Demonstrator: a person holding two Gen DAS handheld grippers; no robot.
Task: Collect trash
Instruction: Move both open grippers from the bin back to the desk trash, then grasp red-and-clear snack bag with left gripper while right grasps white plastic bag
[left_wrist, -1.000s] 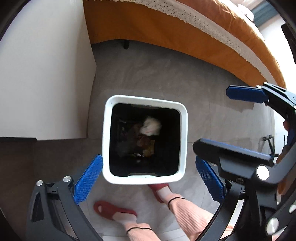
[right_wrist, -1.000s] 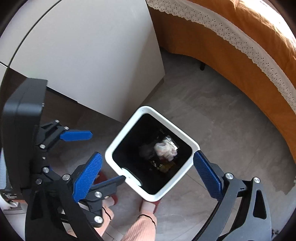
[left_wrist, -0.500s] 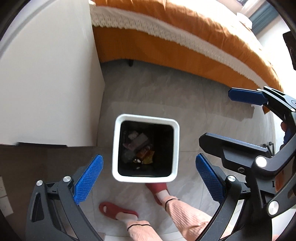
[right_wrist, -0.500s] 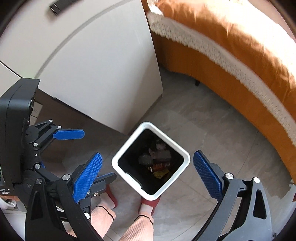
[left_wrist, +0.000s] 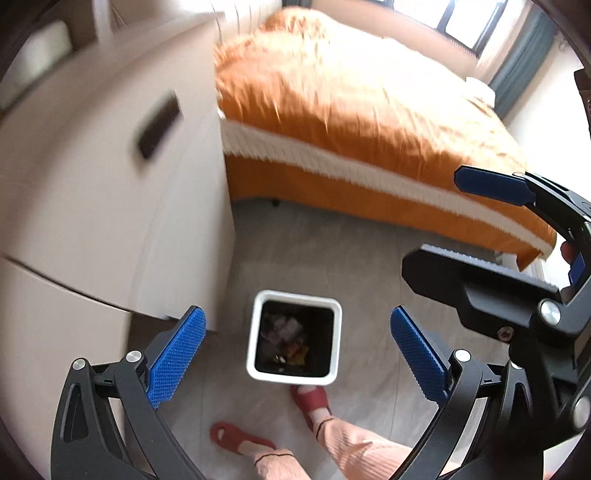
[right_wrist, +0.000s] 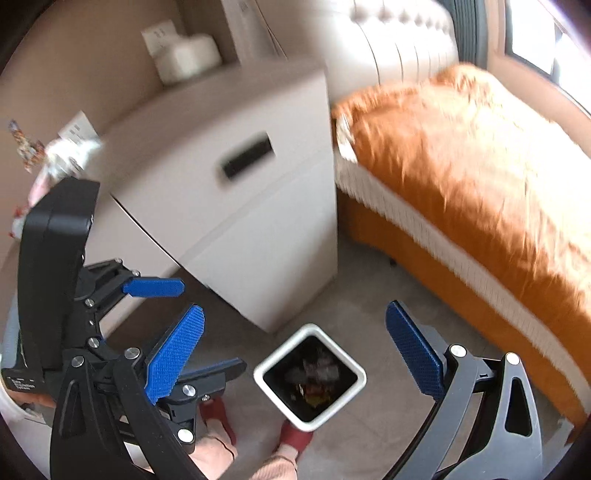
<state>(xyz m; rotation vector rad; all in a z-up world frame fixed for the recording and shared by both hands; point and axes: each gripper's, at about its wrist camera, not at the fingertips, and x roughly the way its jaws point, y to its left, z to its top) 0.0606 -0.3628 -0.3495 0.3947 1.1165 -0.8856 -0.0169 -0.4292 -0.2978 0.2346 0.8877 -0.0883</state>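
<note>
You have lifted both claws well away from the bin, now small at lower centre; left claw and right claw gape wide, empty, so that drop is done.

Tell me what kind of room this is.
Most likely a bedroom: a bed with an orange cover, a padded headboard behind it, and a white nightstand beside it. A small bin with trash stands on the floor.

No legible text anywhere, small white label on the black housing left of the right tongs too blurred to read, packaging on the bench likewise unreadable
</note>
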